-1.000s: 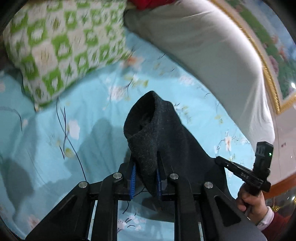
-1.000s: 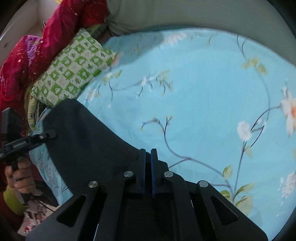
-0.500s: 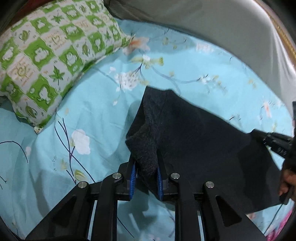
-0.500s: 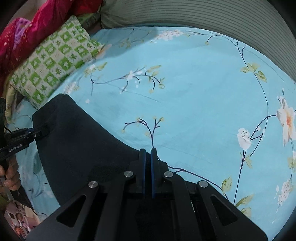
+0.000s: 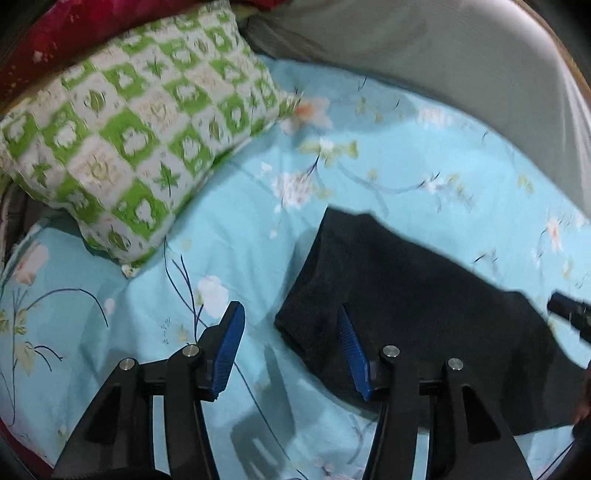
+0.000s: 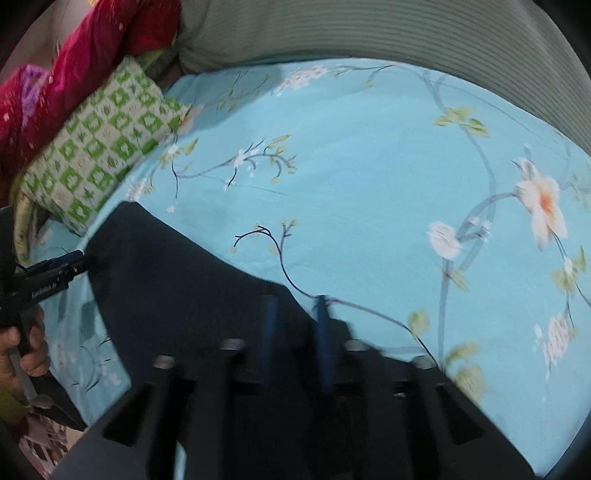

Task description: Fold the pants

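The dark folded pants (image 5: 413, 302) lie flat on the light blue flowered bedsheet (image 5: 236, 236). My left gripper (image 5: 291, 332) is open; its right blue pad sits over the pants' near left corner and its left pad is over bare sheet. In the right wrist view the pants (image 6: 177, 288) spread to the left, and my right gripper (image 6: 293, 321) is open with a small gap, its blue pads at the pants' near right edge. The view there is blurred. The left gripper also shows in the right wrist view (image 6: 55, 269), at the pants' left edge.
A green and white checked pillow (image 5: 122, 147) lies at the back left of the bed. A red blanket (image 6: 74, 74) is piled behind it. A grey striped bolster (image 6: 406, 33) runs along the far edge. The sheet (image 6: 369, 184) stretches to the right.
Both grippers have let go of the pants and opened. The pants, held up a second ago, now lie flat on the sheet.
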Demonstrator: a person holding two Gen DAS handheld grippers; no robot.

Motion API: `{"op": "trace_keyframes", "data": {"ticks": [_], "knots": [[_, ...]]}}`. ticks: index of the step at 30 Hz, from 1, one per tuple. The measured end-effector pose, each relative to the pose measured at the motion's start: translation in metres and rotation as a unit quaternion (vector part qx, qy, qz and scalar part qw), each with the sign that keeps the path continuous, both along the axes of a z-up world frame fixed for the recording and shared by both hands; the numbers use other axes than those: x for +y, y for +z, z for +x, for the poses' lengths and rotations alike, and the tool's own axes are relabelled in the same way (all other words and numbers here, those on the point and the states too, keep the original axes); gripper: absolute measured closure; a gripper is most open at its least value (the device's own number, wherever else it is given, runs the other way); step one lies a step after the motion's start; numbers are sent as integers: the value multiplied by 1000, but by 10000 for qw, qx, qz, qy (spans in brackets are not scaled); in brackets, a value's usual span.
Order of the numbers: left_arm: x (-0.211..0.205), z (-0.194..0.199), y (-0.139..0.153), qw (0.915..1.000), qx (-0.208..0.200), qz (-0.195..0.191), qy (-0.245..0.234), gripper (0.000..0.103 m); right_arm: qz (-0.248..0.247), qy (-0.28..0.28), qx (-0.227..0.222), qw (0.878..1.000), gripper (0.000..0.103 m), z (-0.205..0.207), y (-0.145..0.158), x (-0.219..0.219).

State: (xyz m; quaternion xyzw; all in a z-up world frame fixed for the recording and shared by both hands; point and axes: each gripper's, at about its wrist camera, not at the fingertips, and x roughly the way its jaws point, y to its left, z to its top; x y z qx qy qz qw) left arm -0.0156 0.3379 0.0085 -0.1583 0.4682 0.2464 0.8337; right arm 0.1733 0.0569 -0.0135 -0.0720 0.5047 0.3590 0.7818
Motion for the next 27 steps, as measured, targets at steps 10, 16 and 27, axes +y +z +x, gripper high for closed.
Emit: {"op": "trace_keyframes", "data": {"ticks": [10,16,27], "knots": [[-65,40,31,9944,-306,-175,-999,42,411,-856,257,9952,49,-34,17,-98],[-131,74,25,9795,-140,-287,-1988,40,478,-1521,475,9861,49,-54,14,-162],[-258,119,16,9289,212,-536,-3659,35,614,-2764,611,9571,49,-91,11,-263]]}}
